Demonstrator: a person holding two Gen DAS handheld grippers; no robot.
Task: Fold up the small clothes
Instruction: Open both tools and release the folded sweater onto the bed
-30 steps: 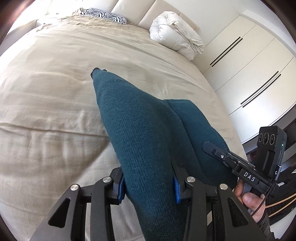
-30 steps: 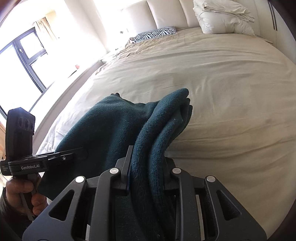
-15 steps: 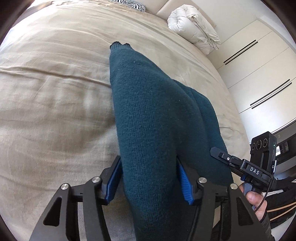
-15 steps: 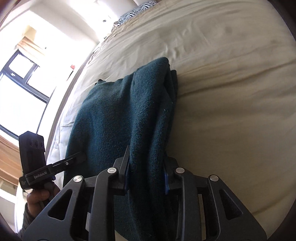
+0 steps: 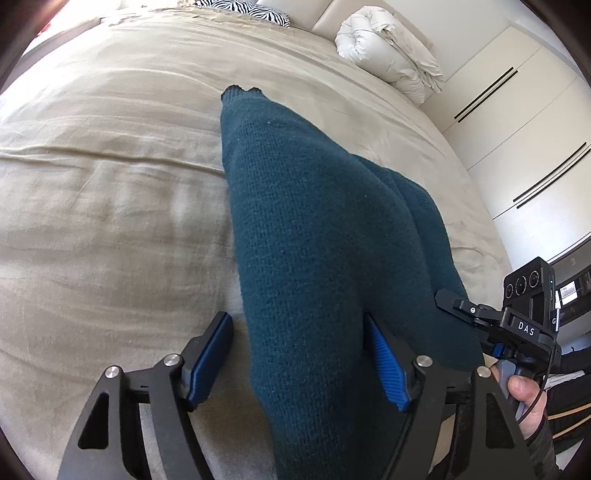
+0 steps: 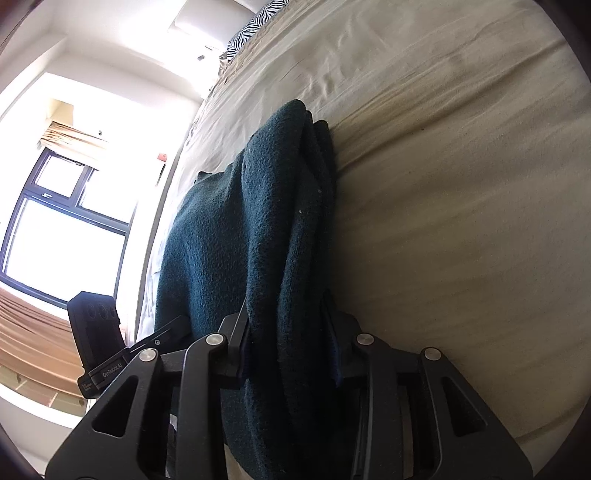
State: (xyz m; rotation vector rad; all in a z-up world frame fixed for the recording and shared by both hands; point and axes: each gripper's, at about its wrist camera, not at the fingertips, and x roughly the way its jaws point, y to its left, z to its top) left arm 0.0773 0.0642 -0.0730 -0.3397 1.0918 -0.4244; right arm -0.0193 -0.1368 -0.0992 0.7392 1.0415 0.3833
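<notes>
A dark teal knitted garment point(image 5: 317, 236) lies folded lengthwise on the beige bed point(image 5: 110, 192). My left gripper point(image 5: 299, 332) is open, its blue pads standing apart on either side of the garment's near end. My right gripper point(image 6: 288, 317) is shut on the bunched right edge of the garment point(image 6: 266, 221). Each gripper shows in the other's view: the right one point(image 5: 476, 314) at the right of the left wrist view, the left one point(image 6: 110, 350) at the lower left of the right wrist view.
A rolled white duvet point(image 5: 391, 48) and a zebra-print pillow point(image 5: 240, 7) lie at the head of the bed. White wardrobe doors point(image 5: 517, 110) stand to the right. A window point(image 6: 62, 221) is to the left of the bed.
My left gripper has opened and let go of the garment's near end. The garment has come down flatter onto the bed. My right gripper stays shut on its edge.
</notes>
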